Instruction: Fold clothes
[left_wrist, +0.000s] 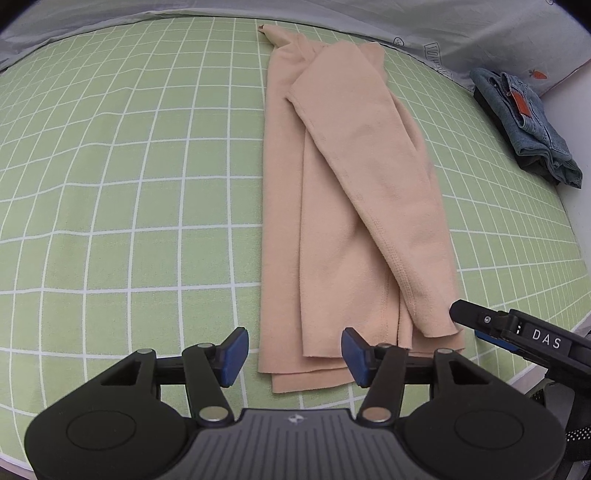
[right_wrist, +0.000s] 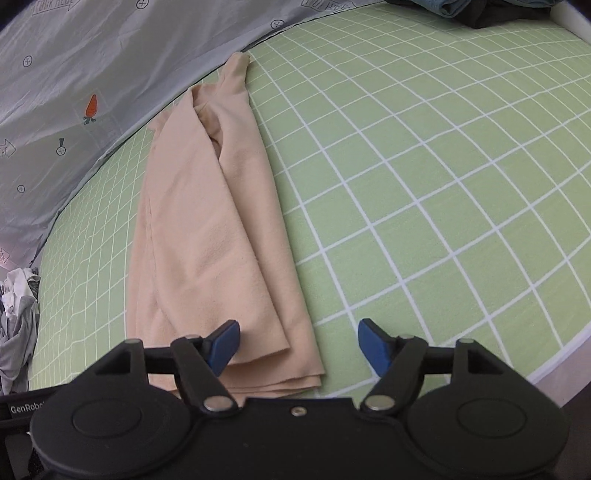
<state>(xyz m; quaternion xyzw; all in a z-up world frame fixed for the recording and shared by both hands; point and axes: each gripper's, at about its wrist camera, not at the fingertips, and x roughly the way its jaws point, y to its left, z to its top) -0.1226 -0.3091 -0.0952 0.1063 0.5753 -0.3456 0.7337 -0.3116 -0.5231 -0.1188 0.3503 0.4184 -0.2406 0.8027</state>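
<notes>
On the green checked bed (left_wrist: 129, 184), peach garment (left_wrist: 332, 203) lies folded lengthwise into a narrow strip. Both grippers, left (left_wrist: 293, 354) and right (right_wrist: 299, 347), hover at its near hem, jaws spread, empty. Likely crosswise fold remains: pinch hem corners evenly.

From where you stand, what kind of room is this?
Most likely a bedroom. The work surface looks like a bed with a green checked sheet, a grey printed quilt bunched along its far edge, and folded jeans set beside a peach garment.
</notes>
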